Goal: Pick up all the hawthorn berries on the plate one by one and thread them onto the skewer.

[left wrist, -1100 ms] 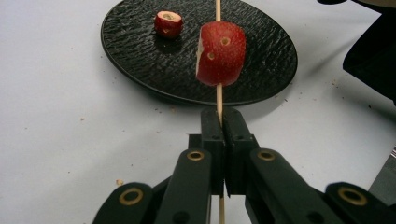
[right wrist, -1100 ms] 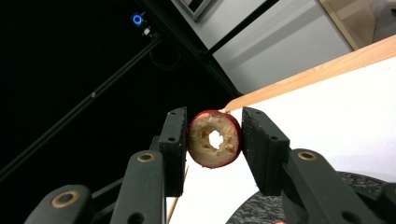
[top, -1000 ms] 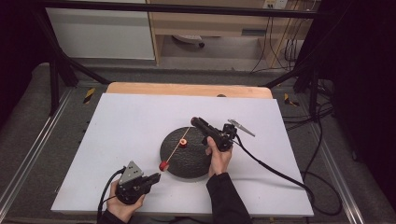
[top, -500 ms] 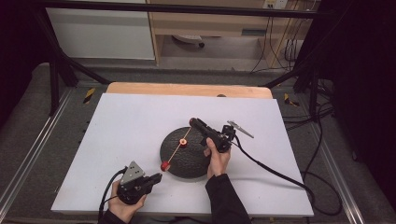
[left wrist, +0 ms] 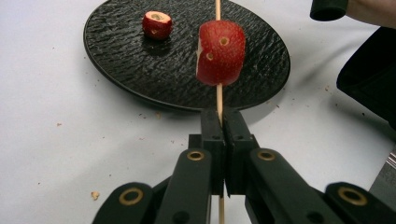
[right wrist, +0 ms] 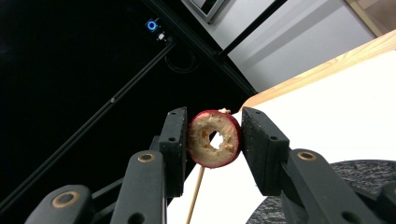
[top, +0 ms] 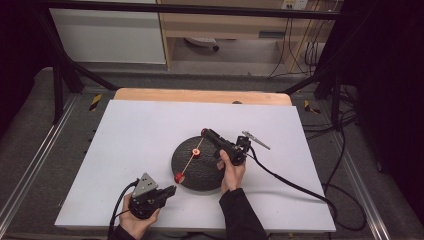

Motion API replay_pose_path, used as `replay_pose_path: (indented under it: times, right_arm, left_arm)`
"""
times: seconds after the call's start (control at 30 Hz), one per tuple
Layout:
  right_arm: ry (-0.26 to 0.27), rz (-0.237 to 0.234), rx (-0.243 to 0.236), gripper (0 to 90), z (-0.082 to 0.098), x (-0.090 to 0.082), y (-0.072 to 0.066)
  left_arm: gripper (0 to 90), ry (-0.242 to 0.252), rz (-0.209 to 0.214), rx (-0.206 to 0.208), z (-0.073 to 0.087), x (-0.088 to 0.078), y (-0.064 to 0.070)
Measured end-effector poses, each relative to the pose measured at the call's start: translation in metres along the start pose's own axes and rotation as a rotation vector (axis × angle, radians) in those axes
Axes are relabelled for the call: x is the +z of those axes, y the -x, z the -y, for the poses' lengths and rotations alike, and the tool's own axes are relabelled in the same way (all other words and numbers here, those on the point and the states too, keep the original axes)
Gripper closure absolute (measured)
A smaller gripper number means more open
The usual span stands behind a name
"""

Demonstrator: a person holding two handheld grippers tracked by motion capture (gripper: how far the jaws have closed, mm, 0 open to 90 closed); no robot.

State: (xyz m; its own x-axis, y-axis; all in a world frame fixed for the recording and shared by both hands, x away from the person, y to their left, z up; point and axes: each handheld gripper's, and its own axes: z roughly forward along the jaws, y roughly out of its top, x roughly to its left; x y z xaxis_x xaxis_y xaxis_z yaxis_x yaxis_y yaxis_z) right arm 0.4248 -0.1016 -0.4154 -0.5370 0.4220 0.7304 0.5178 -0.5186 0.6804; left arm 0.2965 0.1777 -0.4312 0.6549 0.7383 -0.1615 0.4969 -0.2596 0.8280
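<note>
My skewer (left wrist: 218, 95) runs from my left tongs (left wrist: 223, 140), which are clamped tight on its lower end, up over the black plate (left wrist: 116, 70) to my right tongs (right wrist: 212, 140). Three red fruit pieces are in play. One (left wrist: 221, 53) is threaded low on the stick, hanging just off the plate's near edge. A second (left wrist: 157, 24) lies loose on the plate, apart from the stick. The third (right wrist: 214, 145), a cored ring, sits between my right tongs' pads at the skewer's far tip; those jaws stand partly open, the left pad against the ring, the other just beside it, and I cannot tell whether it presses. From above, the plate rests mid-way on the white table (top: 130, 135), with a small metal clip (top: 256, 140) lying just beyond my right hand (top: 231, 172). A cable (top: 300, 187) trails off to the right across the table. Nothing blocks the stick's line.
</note>
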Motion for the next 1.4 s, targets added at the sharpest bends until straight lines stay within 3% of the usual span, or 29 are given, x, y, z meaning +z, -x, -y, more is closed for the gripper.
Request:
replay_pose_path:
  times: [0.33,0.7,1.03,1.17,1.4]
  right_arm:
    - [-0.003,-0.003,-0.010,62.6,-0.005,-0.001,0.000]
    - [-0.036,-0.003,0.000,62.6,0.003,0.000,0.001]
    - [-0.017,-0.007,-0.024,62.8,0.002,-0.001,-0.001]
    - [0.008,-0.003,-0.050,62.9,0.003,-0.001,-0.001]
    - [0.023,-0.001,-0.049,63.0,0.000,-0.001,-0.001]
  left_arm:
    - [88.7,-0.009,0.002,0.012,0.001,0.000,0.001]
    - [88.7,-0.017,-0.002,-0.002,0.000,0.003,0.001]
    - [88.8,0.047,-0.008,-0.019,0.002,0.002,0.005]
    - [88.8,0.070,-0.026,-0.023,0.003,0.002,0.009]
    - [88.8,0.080,-0.058,-0.019,0.007,0.004,0.015]
